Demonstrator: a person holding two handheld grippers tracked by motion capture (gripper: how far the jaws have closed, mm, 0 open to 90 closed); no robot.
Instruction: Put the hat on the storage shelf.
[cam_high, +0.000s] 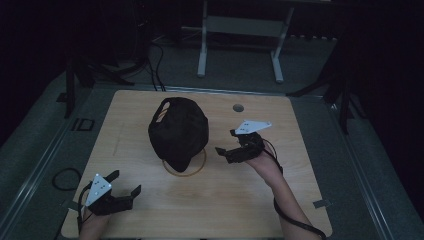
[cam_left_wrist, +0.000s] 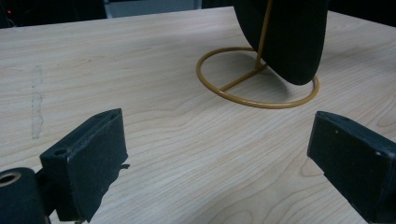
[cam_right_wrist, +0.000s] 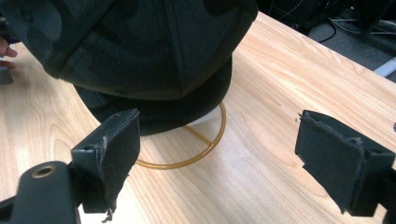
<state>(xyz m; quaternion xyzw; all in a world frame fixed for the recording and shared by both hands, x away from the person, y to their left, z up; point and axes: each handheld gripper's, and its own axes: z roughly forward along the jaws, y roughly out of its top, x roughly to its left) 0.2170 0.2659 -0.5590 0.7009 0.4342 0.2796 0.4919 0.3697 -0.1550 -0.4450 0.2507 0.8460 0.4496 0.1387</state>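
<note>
A black cap (cam_high: 178, 131) hangs on a thin yellow wire stand with a round base ring (cam_high: 198, 169) in the middle of the wooden table (cam_high: 240, 200). Its brim (cam_left_wrist: 292, 42) points down toward the ring (cam_left_wrist: 243, 98). My left gripper (cam_high: 124, 183) rests open near the front left corner, well short of the stand, with nothing between its jaws. My right gripper (cam_high: 226, 142) is open just right of the cap, jaws turned toward it and apart from it. In the right gripper view the cap (cam_right_wrist: 154, 51) looms close above the ring (cam_right_wrist: 205, 144).
A small round hole (cam_high: 238, 107) sits in the table's far right part. Behind the table stand a white desk frame (cam_high: 202, 45) and dark tripod legs (cam_high: 80, 75) at both sides. Cables lie on the grey floor (cam_high: 65, 178).
</note>
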